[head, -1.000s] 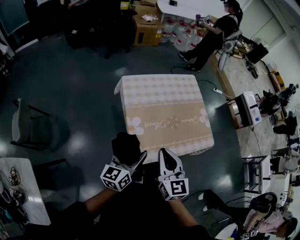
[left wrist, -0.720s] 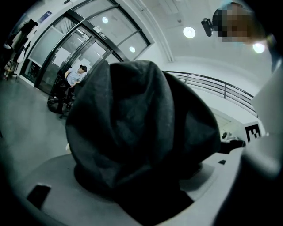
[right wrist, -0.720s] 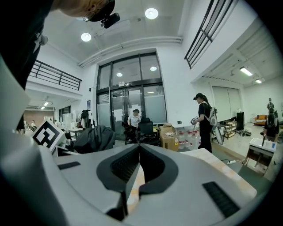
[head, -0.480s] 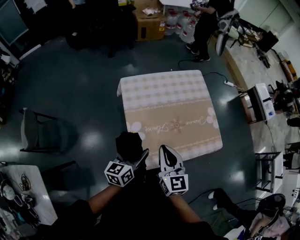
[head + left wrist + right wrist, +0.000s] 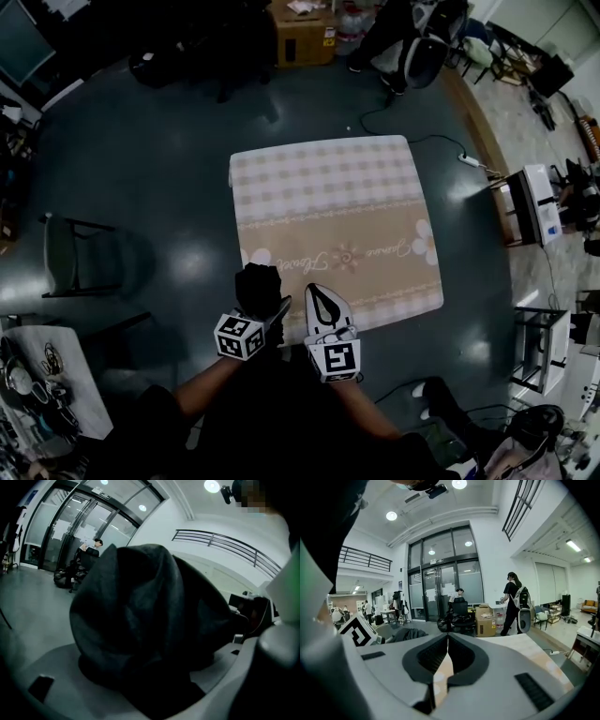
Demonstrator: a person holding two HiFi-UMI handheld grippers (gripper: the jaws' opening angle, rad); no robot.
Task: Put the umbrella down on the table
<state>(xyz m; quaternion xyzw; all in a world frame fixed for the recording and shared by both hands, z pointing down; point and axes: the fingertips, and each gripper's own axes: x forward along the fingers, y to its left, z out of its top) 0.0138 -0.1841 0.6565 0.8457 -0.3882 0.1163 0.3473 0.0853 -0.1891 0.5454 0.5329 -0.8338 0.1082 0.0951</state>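
A black folded umbrella (image 5: pixel 258 287) is held at the near edge of the table (image 5: pixel 328 202), which wears a beige checked cloth. My left gripper (image 5: pixel 269 307) is shut on the umbrella, and the dark fabric (image 5: pixel 150 620) fills the left gripper view between its white jaws. Just to the right, my right gripper (image 5: pixel 317 293) points over the table's near edge, shut and empty, with its black pads (image 5: pixel 461 656) touching at the tips. The umbrella (image 5: pixel 407 634) also shows at the left of the right gripper view, with the tablecloth (image 5: pixel 529 648) beyond.
A chair (image 5: pixel 70 258) stands on the dark floor to the left. A cardboard box (image 5: pixel 302 39) and a person (image 5: pixel 398 37) are beyond the table. A cable (image 5: pixel 450 155) runs off the far right corner. Shelving units (image 5: pixel 534 202) line the right side, and a cluttered white table (image 5: pixel 37 384) sits near left.
The head view has shifted, so the table sits slightly lower and left. The person at the back has moved off toward the top edge. Both grippers keep their hold and pose.
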